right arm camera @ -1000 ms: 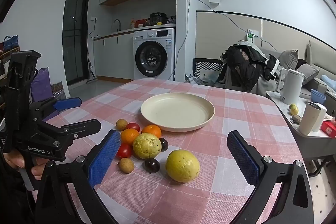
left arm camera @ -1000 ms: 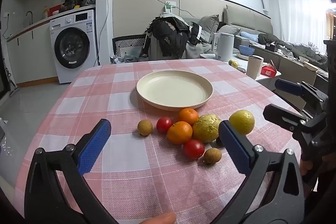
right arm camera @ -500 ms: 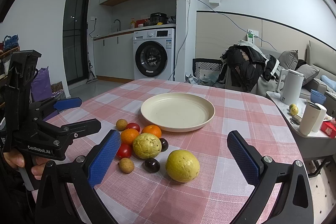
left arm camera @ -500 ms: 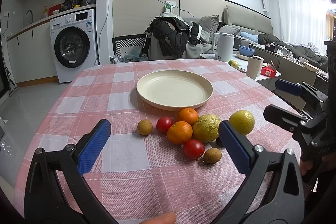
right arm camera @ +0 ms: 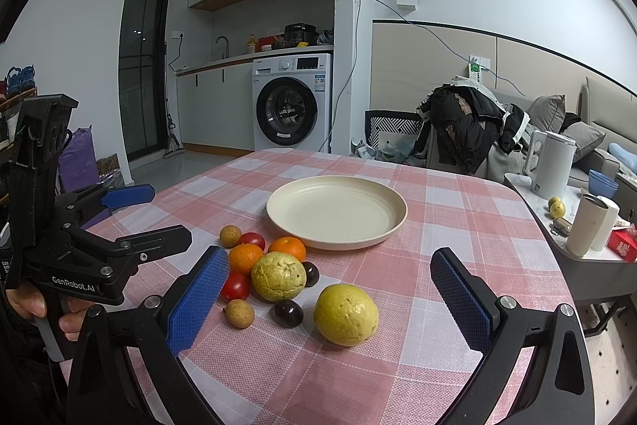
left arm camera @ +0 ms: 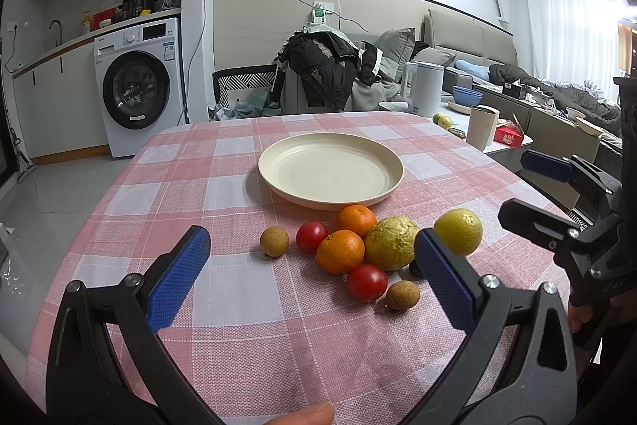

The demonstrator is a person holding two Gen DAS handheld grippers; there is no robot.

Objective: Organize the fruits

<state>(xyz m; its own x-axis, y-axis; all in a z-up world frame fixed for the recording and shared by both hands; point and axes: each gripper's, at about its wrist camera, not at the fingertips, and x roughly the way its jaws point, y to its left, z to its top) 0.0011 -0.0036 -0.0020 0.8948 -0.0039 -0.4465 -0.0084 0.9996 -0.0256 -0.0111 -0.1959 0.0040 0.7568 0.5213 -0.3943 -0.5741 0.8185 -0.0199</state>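
**Fruit cluster unsorted, both grippers wide and idle**

Nothing shifted since the earlier frames: same fruit layout, same gripper poses, plate bare as before

Left to right, left wrist view:
- left gripper spread wide, blue pads apart, nothing between them, hovering over the checked tablecloth short of the fruit
- small brown fruit alone at left edge of cluster, apart from the rest
- cherry tomato next, just beside near orange
- far orange behind it, close to the rim of the cream plate
- wrinkled yellow-green fruit touching near orange
- second tomato and second small brown fruit on the near side of the cluster
- smooth yellow fruit at right, apart from the wrinkled one
- right gripper at far right edge, fingers parted, empty

Right wrist view:
- right gripper wide open, smooth yellow fruit lying ahead between its fingers, untouched
- two dark round fruits between the yellow pair
- plate beyond cluster, holding nothing
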